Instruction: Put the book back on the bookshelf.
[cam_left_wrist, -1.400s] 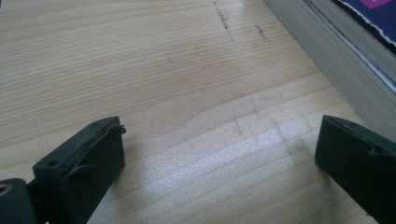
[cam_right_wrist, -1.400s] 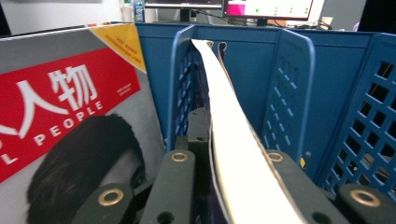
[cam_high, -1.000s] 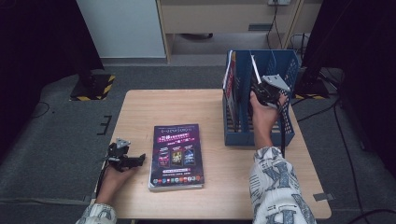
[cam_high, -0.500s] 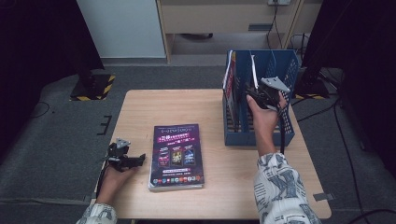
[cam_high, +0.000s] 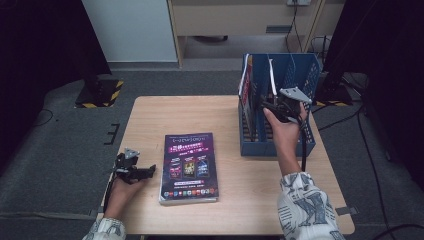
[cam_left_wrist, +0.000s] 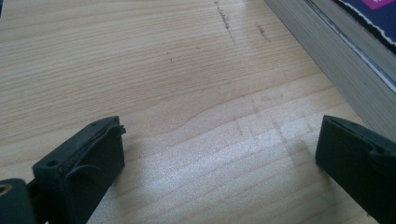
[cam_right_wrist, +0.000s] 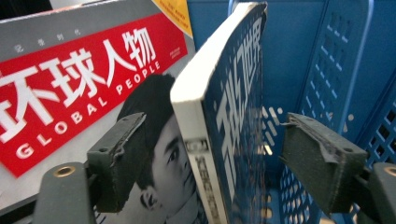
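A blue-covered magazine (cam_right_wrist: 233, 116) stands on edge in the blue file rack (cam_high: 305, 75), its white edge (cam_high: 271, 75) rising above my right gripper (cam_high: 267, 106). The jaws of my right gripper (cam_right_wrist: 219, 154) have just been opening. They now straddle the magazine with a gap on each side, so nothing is gripped. A red-and-grey "Global People" magazine (cam_right_wrist: 70, 93) stands beside it in the rack. My left gripper (cam_high: 147, 171) rests open on the table, just left of a purple magazine (cam_high: 189, 165) lying flat. Bare wood shows between the fingers (cam_left_wrist: 88, 158) of my left gripper (cam_left_wrist: 219, 144).
The rack sits at the far right of the wooden table (cam_high: 175, 115), and its perforated wall (cam_right_wrist: 327, 56) is close to my right jaw. The purple magazine tops a thick stack whose page edges (cam_left_wrist: 336, 60) run past my left gripper.
My right gripper's jaws have spread apart and let go of the blue magazine, which now stands more upright in the rack. The left gripper has not moved.
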